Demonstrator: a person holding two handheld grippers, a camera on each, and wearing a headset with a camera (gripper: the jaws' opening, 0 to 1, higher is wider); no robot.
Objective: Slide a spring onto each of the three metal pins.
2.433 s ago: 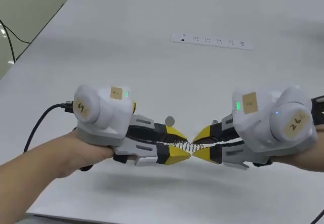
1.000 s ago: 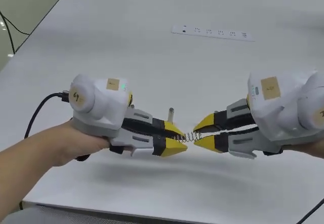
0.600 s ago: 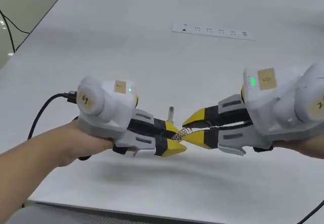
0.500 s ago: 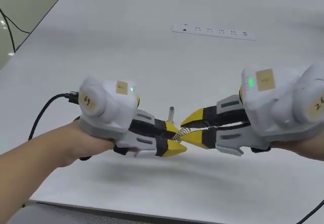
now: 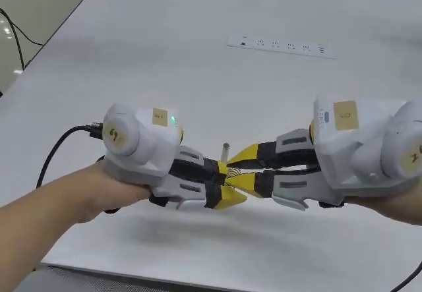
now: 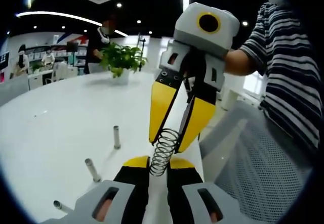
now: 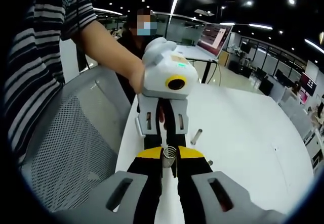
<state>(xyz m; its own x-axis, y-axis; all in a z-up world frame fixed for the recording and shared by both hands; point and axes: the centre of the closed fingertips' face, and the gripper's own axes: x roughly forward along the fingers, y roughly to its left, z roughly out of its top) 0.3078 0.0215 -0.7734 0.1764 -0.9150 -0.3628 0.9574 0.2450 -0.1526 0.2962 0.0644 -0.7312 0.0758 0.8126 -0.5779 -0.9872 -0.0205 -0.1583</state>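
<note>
Left tongs [image 6: 159,163]: narrow, nipped on the near end of the spring [image 6: 164,150]. In the left gripper view the coil rises, slightly tilted, from between the yellow tips.

Right tongs [image 6: 168,144]: come in from the opposite side, tip to tip with the left pair. Their jaws are closed down to the coil's width on its other end, so both pairs grip the one spring. The right gripper view shows the coil end-on between that pair's own tips.

Head view: the two pairs meet nose to nose above the near part of the tabletop [image 5: 198,74], with the spring held off the surface between them. A hand [image 5: 86,200] wraps the left grip. A black cable [image 5: 56,155] trails from the back of that unit.

Just behind the tips a pin [image 5: 225,151] stands upright on the tabletop (which of the three, cannot tell).

Left gripper view: three bare pins in a row beside the tongs on the white surface, namely the near pin [image 6: 59,206], middle pin [image 6: 92,169] and far pin [image 6: 116,137], all apart from the spring.

Farther off: a white power strip [image 5: 282,45] lies flat, well apart from the work. A potted plant [image 6: 121,59] stands at the tabletop's far end.
</note>
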